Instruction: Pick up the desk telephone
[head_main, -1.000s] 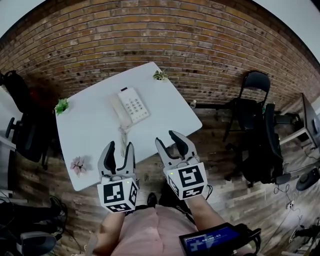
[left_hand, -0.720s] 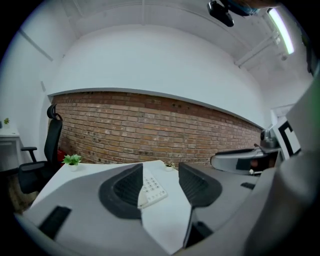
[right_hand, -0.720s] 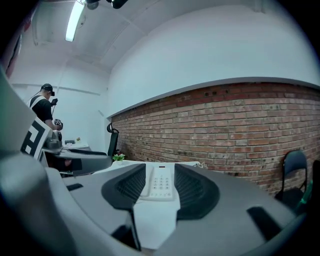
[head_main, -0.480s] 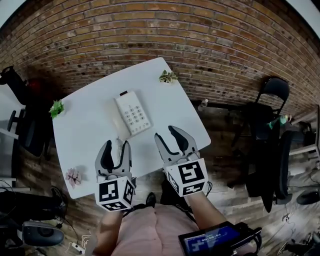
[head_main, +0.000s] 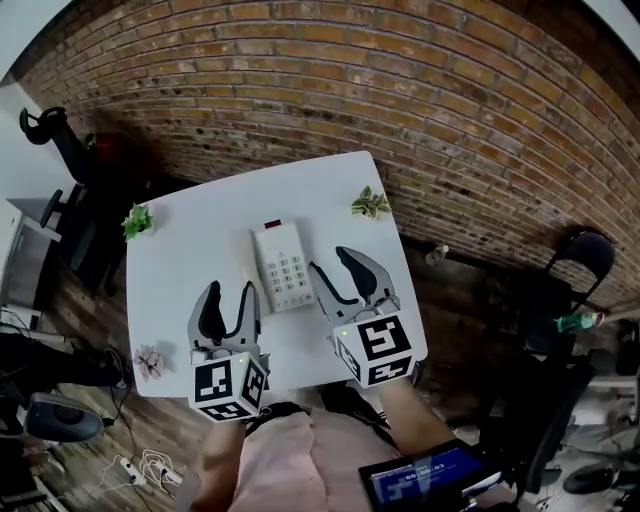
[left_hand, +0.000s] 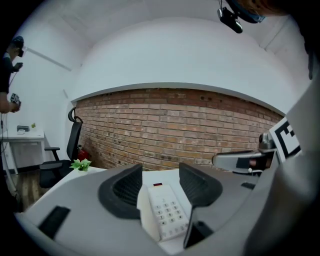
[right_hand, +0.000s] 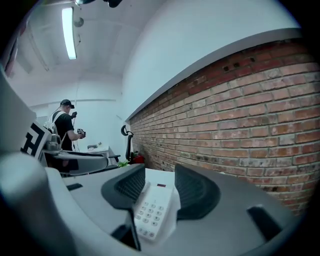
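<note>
Only the head view shows the whole white table (head_main: 200, 250). One telephone (head_main: 283, 268) lies flat in its middle, with three decorations near the edges: a left green plant (head_main: 137, 220), a right green plant (head_main: 371, 203) and one pink flower (head_main: 151, 360). Only the right gripper view shows one person (right_hand: 64, 125), far away. There are two grippers, the left gripper (head_main: 232, 292) and the right gripper (head_main: 332, 265). Both have fingers moderately apart and hold nothing, with the telephone just ahead.
</note>
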